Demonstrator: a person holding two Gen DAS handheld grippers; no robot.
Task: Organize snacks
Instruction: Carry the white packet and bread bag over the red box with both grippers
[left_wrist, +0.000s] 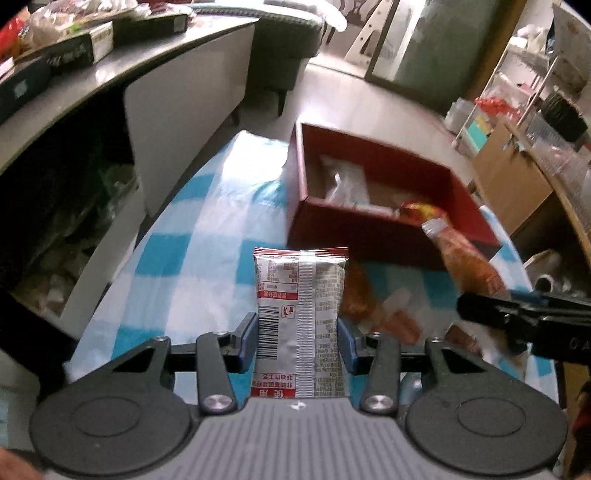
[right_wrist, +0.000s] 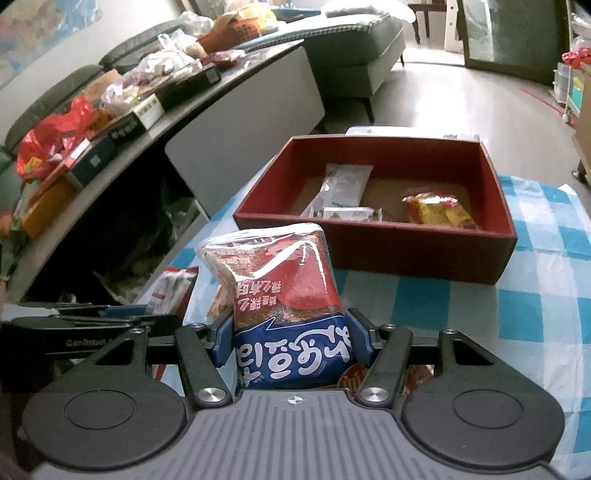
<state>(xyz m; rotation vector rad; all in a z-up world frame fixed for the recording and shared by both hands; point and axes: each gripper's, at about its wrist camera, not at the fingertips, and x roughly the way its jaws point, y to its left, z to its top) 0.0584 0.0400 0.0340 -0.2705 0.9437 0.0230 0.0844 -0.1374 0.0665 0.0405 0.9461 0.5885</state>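
Silver packet (left_wrist: 301, 310) and red-blue bag (right_wrist: 291, 317) in jaws

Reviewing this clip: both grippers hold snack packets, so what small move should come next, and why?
Probably carry both toward the red cardboard box. The left gripper clamps a silver foil packet with red ends, the right gripper a red and blue snack bag, and the box ahead holds other packets with room left.

Ahead of my right gripper (right_wrist: 293, 332) sits the box (right_wrist: 384, 254) on the tablecloth (right_wrist: 535, 295), three packets (right_wrist: 347, 184) inside it. My left gripper (left_wrist: 299, 343) is just to its left; a cluttered counter (right_wrist: 207, 99) stands further left.
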